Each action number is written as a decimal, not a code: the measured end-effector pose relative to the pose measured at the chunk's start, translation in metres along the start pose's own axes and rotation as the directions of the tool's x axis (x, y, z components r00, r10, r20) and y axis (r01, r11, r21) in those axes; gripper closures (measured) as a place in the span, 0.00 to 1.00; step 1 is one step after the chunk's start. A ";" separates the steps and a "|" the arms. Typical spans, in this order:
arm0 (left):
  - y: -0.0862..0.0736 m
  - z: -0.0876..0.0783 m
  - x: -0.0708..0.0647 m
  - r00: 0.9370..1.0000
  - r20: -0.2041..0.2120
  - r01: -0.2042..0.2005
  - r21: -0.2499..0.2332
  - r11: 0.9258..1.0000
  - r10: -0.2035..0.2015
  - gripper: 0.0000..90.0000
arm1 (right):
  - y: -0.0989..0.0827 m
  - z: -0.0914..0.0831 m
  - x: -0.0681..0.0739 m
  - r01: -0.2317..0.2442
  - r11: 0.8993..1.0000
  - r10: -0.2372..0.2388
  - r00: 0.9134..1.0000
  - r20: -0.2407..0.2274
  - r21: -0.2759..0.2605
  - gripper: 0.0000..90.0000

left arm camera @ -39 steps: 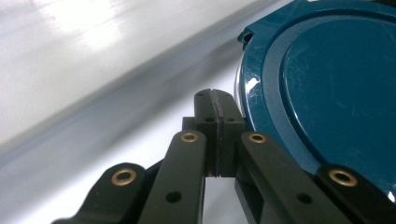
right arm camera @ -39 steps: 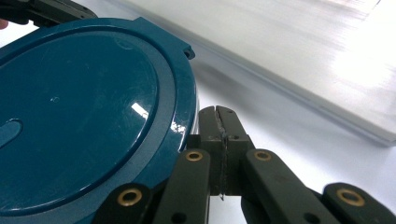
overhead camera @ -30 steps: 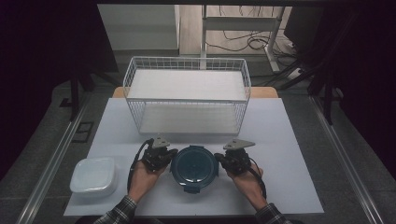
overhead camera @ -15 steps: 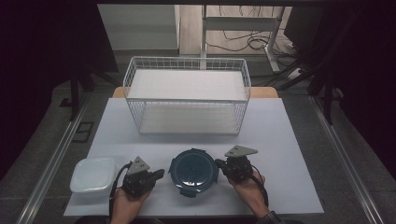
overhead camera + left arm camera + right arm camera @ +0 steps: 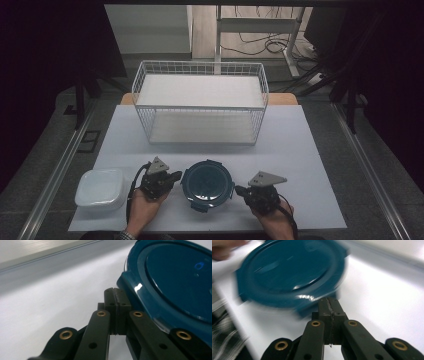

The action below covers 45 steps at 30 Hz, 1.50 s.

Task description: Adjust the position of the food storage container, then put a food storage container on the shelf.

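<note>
A round dark-blue lidded container (image 5: pixel 206 184) sits on the white table near its front edge. My left gripper (image 5: pixel 176 176) lies just left of it, shut with nothing between its jaws, tips close to the container's rim. In the left gripper view the closed tips (image 5: pixel 115 292) stand beside the blue lid's latch (image 5: pixel 160 287). My right gripper (image 5: pixel 239 190) is at the container's right side, also shut and empty. The right gripper view shows its tips (image 5: pixel 329 302) right at the container's edge (image 5: pixel 292 277), blurred.
A white wire basket (image 5: pixel 200 102) with a white liner stands at the middle back of the table. A white square lidded box (image 5: pixel 100 188) rests at the front left, beside my left hand. Dark floor and metal rails flank the table.
My left gripper pulled back toward the front edge, then came in again to the container's left rim. My right gripper slid away to the right and nearer the front. The container stays put.
</note>
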<state>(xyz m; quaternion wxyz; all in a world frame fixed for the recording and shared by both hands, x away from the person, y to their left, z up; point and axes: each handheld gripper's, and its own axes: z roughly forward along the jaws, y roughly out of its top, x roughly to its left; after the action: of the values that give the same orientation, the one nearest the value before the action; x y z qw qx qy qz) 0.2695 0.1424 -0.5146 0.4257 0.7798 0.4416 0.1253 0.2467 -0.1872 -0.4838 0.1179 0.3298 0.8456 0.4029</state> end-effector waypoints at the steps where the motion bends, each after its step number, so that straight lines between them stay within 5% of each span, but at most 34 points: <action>1: 0.000 0.000 0.000 1.000 0.000 0.000 0.000 1.000 0.000 1.00 | 0.000 0.000 0.000 0.000 1.000 0.000 1.000 0.000 0.000 1.00; 4: 0.001 0.000 -0.005 1.000 -0.015 -0.017 0.012 1.000 0.017 1.00 | -0.012 -0.004 0.016 -0.012 0.999 0.015 0.997 -0.078 0.035 0.99; 7: -0.003 -0.006 -0.008 1.000 -0.014 -0.016 0.016 1.000 0.016 1.00 | -0.010 0.005 0.024 0.037 0.998 -0.032 0.996 -0.082 0.055 0.99; 11: -0.009 -0.012 -0.012 1.000 -0.016 -0.025 0.023 0.999 0.025 1.00 | -0.006 0.017 0.019 0.074 0.994 -0.071 0.997 -0.037 0.086 1.00; 16: -0.014 -0.019 -0.011 0.999 -0.039 -0.028 0.024 0.999 0.029 1.00 | 0.006 0.022 0.001 0.040 0.997 -0.040 0.999 -0.008 0.066 1.00; 21: -0.017 -0.034 -0.004 0.999 -0.042 -0.022 -0.003 1.000 0.022 0.99 | 0.002 0.023 -0.009 0.011 0.997 -0.008 1.000 -0.030 0.073 0.99; 26: -0.020 -0.041 -0.001 1.000 -0.016 0.002 -0.027 1.000 -0.002 0.75 | -0.001 0.008 -0.012 0.040 0.998 -0.040 0.999 -0.002 0.052 0.94; 32: -0.028 -0.032 0.004 0.998 0.061 0.005 -0.013 1.000 -0.004 0.36 | -0.009 0.002 -0.025 -0.011 1.000 0.011 1.000 -0.019 -0.001 0.40; 37: -0.028 -0.031 0.008 0.998 0.069 0.000 -0.025 1.000 0.002 0.26 | -0.009 0.004 -0.028 -0.018 1.000 0.018 1.000 0.008 -0.005 0.23; 43: -0.026 -0.030 0.008 0.998 0.059 -0.001 -0.010 1.000 0.002 0.15 | -0.004 0.001 -0.029 -0.067 0.998 0.067 0.998 0.018 0.016 0.19; 45: -0.026 -0.028 0.010 0.997 0.076 0.028 0.015 0.999 -0.029 0.15 | -0.003 0.001 -0.029 -0.069 0.997 0.069 0.997 0.030 0.017 0.18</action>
<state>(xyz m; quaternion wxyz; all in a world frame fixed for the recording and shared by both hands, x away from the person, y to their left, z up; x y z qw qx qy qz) 0.2443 0.1725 -0.5200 0.4385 0.7805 0.4371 0.0865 0.2676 -0.2065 -0.4882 0.1134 0.3656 0.8354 0.3943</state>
